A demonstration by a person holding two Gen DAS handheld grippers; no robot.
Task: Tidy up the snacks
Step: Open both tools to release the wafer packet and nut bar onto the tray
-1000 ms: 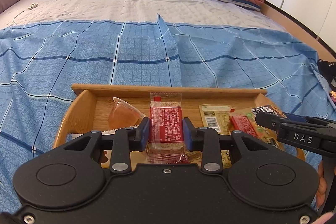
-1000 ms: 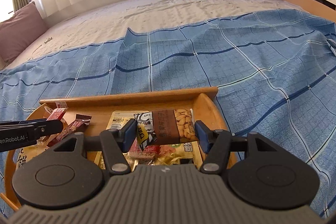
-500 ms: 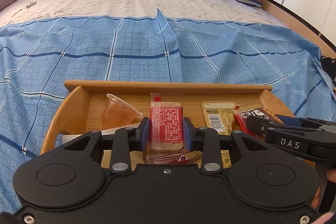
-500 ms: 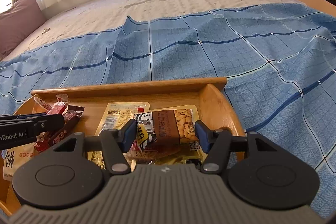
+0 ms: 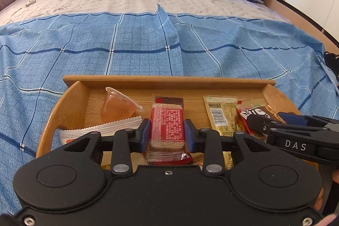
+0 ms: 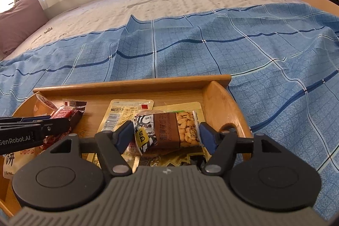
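The red biscuit packet (image 5: 167, 127) lies over the wooden tray (image 5: 169, 80), long axis pointing away from us; our left gripper (image 5: 167, 134) clamps its 2 long sides. The peanut packet (image 6: 169, 130) lies crosswise between our right gripper's (image 6: 167, 136) jaws, which have just been opening, apparently releasing it. Next, we judge, comes lowering the biscuit gently.

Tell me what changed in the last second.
The right gripper has just been opening its jaws, letting go of the peanut packet, which lies between them on the pile. The left gripper stays clamped on the red wafer packet over the wooden tray.
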